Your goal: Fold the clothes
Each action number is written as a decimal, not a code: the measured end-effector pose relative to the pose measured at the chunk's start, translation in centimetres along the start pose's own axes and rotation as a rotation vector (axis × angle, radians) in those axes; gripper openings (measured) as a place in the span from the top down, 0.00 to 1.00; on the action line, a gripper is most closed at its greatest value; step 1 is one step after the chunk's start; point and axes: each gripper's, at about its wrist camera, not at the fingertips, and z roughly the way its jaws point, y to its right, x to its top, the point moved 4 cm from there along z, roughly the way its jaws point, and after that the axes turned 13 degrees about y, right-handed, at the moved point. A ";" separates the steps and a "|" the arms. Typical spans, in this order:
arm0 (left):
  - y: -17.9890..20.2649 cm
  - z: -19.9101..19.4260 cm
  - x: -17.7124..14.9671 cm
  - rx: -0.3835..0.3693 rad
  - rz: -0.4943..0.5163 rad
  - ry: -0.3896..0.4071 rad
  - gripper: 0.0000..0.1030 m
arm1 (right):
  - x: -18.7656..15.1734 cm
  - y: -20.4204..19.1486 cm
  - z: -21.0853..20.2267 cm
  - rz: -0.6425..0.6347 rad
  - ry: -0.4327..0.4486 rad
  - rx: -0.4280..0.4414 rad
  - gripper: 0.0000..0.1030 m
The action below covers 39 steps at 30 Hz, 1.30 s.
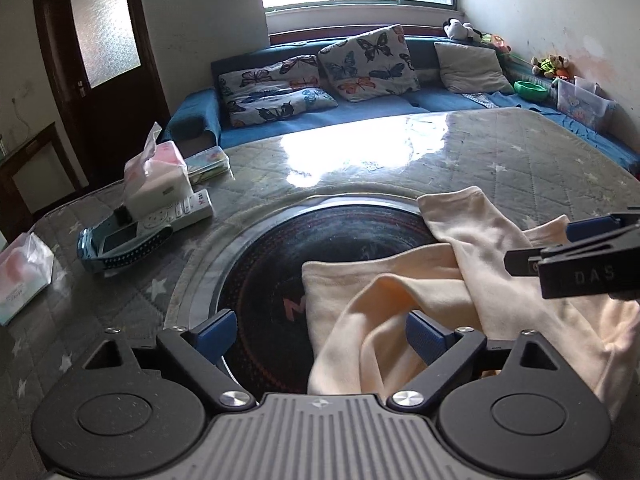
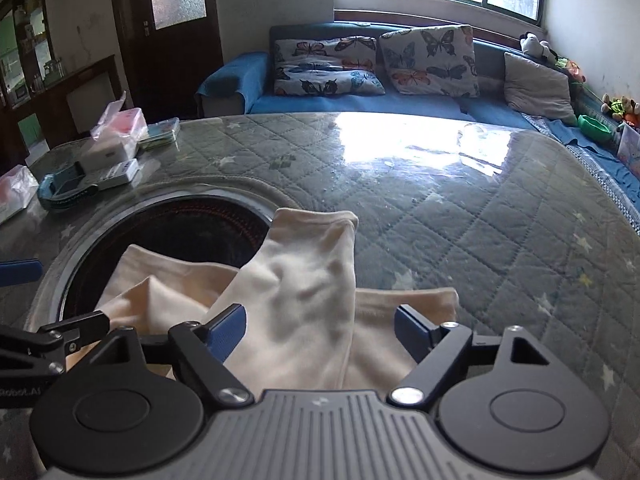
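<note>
Seemingly early on, both hand-held grippers, left (image 1: 320, 334) and right (image 2: 320, 326), hang spread over the rumpled cream garment (image 2: 296, 292) low in frame; next, pinch an edge.

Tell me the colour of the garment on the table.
Pale cream garment, plain with no print; clearest in the right wrist view.

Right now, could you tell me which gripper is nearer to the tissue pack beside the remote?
Left. The left gripper sits over the dark round inset, on the side of the table where the tissue pack stands. The right gripper is farther away, over the cream garment.
</note>
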 end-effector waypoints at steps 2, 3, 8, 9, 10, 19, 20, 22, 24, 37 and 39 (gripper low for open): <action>0.0 0.6 0.2 -0.005 0.011 -0.001 0.09 | 0.2 0.2 1.1 0.003 -0.009 -0.001 0.27; 0.0 0.8 0.2 -0.009 0.019 0.001 0.09 | 0.3 0.4 1.7 0.007 -0.017 0.001 0.28; 0.4 2.1 0.4 -0.059 0.040 -0.008 0.15 | 0.7 1.1 3.7 0.020 -0.034 0.007 0.36; 0.5 2.3 0.4 -0.067 0.037 -0.011 0.16 | 0.8 1.2 4.1 0.022 -0.037 0.008 0.37; 0.5 2.6 0.4 -0.080 0.028 -0.015 0.19 | 0.9 1.3 4.5 0.025 -0.041 0.010 0.40; 1.6 3.0 1.1 -0.176 0.042 0.016 0.23 | 1.4 1.9 5.9 0.036 -0.052 0.040 0.84; 1.6 2.9 1.2 -0.189 0.036 0.029 0.23 | 1.5 2.0 5.8 0.046 -0.052 0.044 0.88; 1.8 3.0 1.3 -0.196 0.052 0.031 0.23 | 1.6 2.3 5.6 0.055 -0.043 0.042 0.93; 2.1 3.4 1.2 -0.193 0.080 0.031 0.24 | 1.6 2.5 5.4 0.062 -0.039 0.044 0.93; 2.5 3.9 0.4 -0.268 0.036 0.023 0.94 | 2.7 3.8 2.2 0.088 0.048 0.023 0.95; 2.2 3.5 0.6 -0.266 0.015 0.041 0.97 | 2.8 4.2 1.3 0.093 0.067 0.017 0.95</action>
